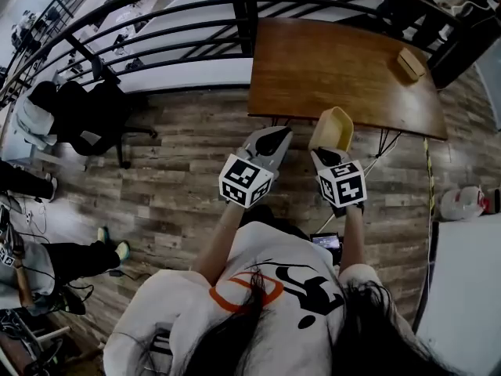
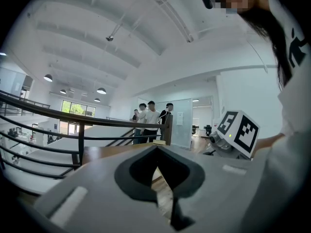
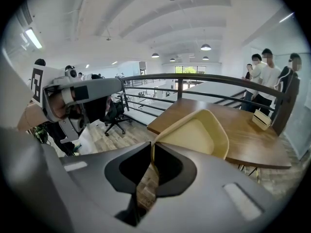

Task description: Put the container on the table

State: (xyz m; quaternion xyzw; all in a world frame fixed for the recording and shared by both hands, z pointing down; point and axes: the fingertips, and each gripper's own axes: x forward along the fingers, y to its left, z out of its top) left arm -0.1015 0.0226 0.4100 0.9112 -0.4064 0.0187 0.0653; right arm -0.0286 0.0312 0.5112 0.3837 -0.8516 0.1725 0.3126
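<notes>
A pale yellow container (image 3: pixel 199 135) is clamped by its rim in the right gripper (image 3: pixel 150 154), whose jaws are closed on the thin wall. It is held in the air, tilted, just short of the near edge of the wooden table (image 1: pixel 337 69) and not touching it. The left gripper (image 2: pixel 158 171) is held just beside, with its jaws brought together and nothing seen between them. A small box (image 1: pixel 410 63) lies on the far right part of the table, well apart from the container, and a black railing (image 1: pixel 156 22) runs behind the table. The step in hand is judged to be the carry toward the table; the setting down is not yet done. For the next move the container would need to be brought forward over the bare wood, levelled so that its base faces down, lowered until it rests, and only then released by parting the right jaws.
</notes>
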